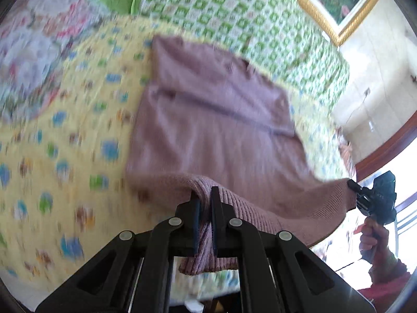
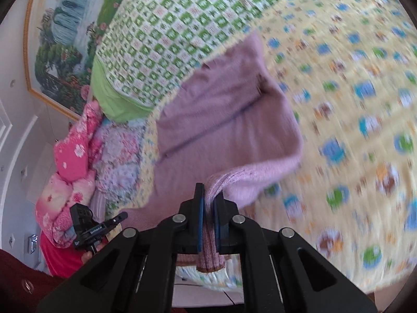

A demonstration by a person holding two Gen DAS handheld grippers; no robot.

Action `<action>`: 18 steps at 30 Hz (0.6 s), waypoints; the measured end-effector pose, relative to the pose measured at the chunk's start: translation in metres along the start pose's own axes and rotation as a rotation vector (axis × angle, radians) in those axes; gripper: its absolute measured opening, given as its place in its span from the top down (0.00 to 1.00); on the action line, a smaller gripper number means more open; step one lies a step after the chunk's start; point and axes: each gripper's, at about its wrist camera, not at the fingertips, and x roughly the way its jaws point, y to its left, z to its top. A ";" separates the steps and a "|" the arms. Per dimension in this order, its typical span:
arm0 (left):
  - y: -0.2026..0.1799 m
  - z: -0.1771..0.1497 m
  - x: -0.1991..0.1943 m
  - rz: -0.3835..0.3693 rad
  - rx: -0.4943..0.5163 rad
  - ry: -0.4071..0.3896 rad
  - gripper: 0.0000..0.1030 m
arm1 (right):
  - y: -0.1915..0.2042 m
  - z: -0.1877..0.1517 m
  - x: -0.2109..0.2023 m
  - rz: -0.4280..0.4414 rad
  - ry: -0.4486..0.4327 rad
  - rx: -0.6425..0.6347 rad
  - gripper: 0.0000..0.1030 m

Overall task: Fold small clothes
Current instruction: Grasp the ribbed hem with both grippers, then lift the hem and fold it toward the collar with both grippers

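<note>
Your left gripper (image 1: pixel 206 195) is clenched on the ribbed hem of the mauve knitted garment (image 1: pixel 213 120), and your right gripper (image 2: pixel 209 195) is clenched on the same hem at its other corner, low in the centre of each wrist view. The rest of the garment lies spread across the middle of the frame on the yellow patterned bedspread (image 1: pixel 65 130), its far end reaching toward the green checked quilt (image 1: pixel 234 13) at the top. The hem is raised off the bed and stretched between your two grippers.

The main risk, as I judge it, is uneven travel. If one gripper leads the other while you carry the hem toward the far end, the fold will land skewed and the side edges will not line up. The knit looks soft and stretchy, so pulling the corners too far apart could distort the hem or drag the whole garment along the bedspread. Only a narrow bite of fabric sits between each pair of fingers, so a quick swing could let a corner slip free. The frames are blurred, so the far edge's exact position is hard to tell.
</note>
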 end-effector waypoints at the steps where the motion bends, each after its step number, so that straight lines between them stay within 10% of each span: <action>1: -0.001 0.016 0.002 -0.006 -0.009 -0.028 0.96 | 0.003 0.013 0.002 0.010 -0.018 -0.006 0.93; 18: 0.003 0.201 0.099 0.052 -0.050 -0.143 0.96 | -0.002 0.198 0.112 -0.016 -0.111 0.005 0.93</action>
